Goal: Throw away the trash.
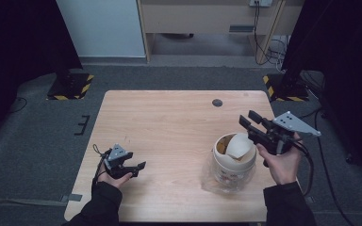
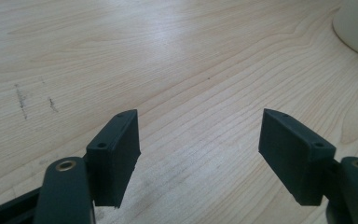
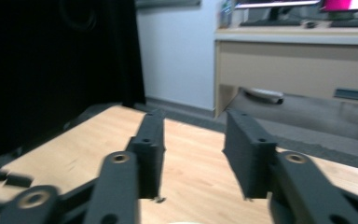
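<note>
The clear plastic jar with a cream scoop-like insert (image 1: 231, 157) stands near the pale wooden table (image 1: 169, 122)'s right front. The right gripper (image 1: 250, 123) hovers just above it, jaws part-open, empty, probably poised to reach in. The left gripper (image 1: 139, 168) rests wide open, empty, well apart.

One wooden table (image 1: 169, 122) was recorded. One white tub (image 1: 234, 162) with one paper piece (image 1: 239, 145) in its mouth was counted. Two grippers were noted: left gripper (image 1: 139, 168) and right gripper (image 1: 247, 119). Two hazard-striped stand bases (image 1: 70, 86) were logged.
</note>
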`<state>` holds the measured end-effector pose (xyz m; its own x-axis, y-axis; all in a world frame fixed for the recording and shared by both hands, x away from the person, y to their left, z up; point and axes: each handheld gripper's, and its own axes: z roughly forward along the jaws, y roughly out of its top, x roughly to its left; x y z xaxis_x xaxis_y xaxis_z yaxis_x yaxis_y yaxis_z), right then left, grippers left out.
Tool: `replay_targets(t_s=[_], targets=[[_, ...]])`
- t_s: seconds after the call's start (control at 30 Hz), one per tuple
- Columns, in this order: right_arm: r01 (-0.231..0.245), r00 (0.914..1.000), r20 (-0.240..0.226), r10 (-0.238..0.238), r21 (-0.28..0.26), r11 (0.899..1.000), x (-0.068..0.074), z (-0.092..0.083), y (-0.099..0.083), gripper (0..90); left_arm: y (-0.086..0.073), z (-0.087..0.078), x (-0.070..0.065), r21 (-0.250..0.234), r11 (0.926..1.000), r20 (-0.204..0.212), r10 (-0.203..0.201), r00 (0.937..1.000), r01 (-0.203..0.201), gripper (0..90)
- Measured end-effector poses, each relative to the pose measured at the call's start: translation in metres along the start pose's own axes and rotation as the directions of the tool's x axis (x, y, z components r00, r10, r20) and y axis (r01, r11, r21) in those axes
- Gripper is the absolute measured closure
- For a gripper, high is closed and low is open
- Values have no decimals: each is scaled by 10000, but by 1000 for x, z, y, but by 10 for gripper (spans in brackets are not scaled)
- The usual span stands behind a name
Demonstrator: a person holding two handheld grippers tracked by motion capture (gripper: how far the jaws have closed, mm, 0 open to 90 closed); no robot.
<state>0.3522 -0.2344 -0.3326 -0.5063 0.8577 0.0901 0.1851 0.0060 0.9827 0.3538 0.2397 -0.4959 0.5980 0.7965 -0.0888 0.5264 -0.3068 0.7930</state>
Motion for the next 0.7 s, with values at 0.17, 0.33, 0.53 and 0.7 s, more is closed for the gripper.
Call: replay_targets(t_s=[0.17,0.33,0.53,0.7], targets=[[-657,9953,691,682,-380,9971,-28,-9,-15,317,-2,0,4,441,9990,-47,43,10000,-41,273],[-1037,9854,1323,1069,-306,9941,-51,-11,-36,240,-4,0,8,628,9980,-25,-52,10000,53,257],[-1950,9638,1887,1883,178,9806,-82,-8,-85,199,-6,2,19,1110,9937,-353,-135,9993,174,241],[-2013,9579,2321,1688,1244,9716,-96,-5,-120,183,-10,2,31,1243,9911,-625,-404,9972,480,224]])
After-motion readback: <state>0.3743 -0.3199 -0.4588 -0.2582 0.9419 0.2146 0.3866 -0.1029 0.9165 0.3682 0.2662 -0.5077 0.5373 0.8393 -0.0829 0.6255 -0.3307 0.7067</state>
